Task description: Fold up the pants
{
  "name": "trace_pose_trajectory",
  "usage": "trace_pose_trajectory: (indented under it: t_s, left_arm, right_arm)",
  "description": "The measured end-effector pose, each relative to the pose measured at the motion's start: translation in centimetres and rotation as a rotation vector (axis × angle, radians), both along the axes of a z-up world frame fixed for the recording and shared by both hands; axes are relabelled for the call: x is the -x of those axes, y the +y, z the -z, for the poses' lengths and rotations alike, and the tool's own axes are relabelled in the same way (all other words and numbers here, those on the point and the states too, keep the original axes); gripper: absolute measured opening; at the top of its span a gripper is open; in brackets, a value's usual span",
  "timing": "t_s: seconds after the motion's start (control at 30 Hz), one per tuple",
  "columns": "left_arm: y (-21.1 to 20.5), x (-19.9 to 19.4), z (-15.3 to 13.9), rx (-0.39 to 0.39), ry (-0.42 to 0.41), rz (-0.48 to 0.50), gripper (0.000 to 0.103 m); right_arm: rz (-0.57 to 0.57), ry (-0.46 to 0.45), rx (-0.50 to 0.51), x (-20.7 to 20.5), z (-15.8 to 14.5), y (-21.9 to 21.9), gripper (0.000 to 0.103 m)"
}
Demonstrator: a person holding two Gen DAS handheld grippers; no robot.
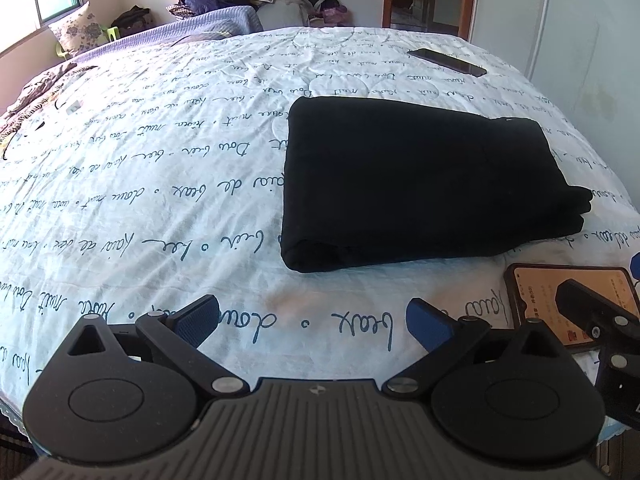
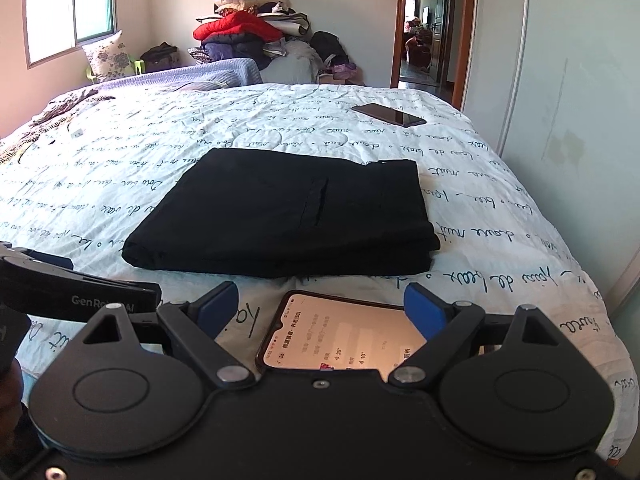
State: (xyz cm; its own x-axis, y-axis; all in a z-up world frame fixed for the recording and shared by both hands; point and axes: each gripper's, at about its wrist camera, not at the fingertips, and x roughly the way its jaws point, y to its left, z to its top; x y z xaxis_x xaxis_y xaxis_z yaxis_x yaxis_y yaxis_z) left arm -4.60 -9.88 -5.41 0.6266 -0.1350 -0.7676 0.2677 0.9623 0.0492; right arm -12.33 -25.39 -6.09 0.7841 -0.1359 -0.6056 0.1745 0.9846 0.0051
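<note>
The black pants (image 1: pixel 424 184) lie folded into a flat rectangle on the white bedspread with script print (image 1: pixel 160 168). They also show in the right wrist view (image 2: pixel 288 216), with a pocket slit on top. My left gripper (image 1: pixel 312 320) is open and empty, above the bedspread just short of the pants' near edge. My right gripper (image 2: pixel 320 308) is open and empty, above a lit phone (image 2: pixel 340 332) near the bed's front edge. The right gripper shows at the right edge of the left wrist view (image 1: pixel 600 320).
The lit phone (image 1: pixel 536 300) lies just in front of the pants. A dark phone (image 1: pixel 446 62) lies at the bed's far right, also in the right wrist view (image 2: pixel 390 115). Piled clothes (image 2: pixel 248 32) and a pillow (image 2: pixel 108 56) sit behind the bed. A wardrobe door (image 2: pixel 560 80) stands right.
</note>
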Motion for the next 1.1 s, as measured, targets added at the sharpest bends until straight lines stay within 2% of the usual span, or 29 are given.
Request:
trace_pose_trajectory:
  t_s: [1.1]
  left_arm:
    - [0.09,-0.02,0.01,-0.003,-0.007,-0.002,0.101]
  right_arm:
    - [-0.01,-0.009,0.006,0.42,-0.33,-0.01,0.091]
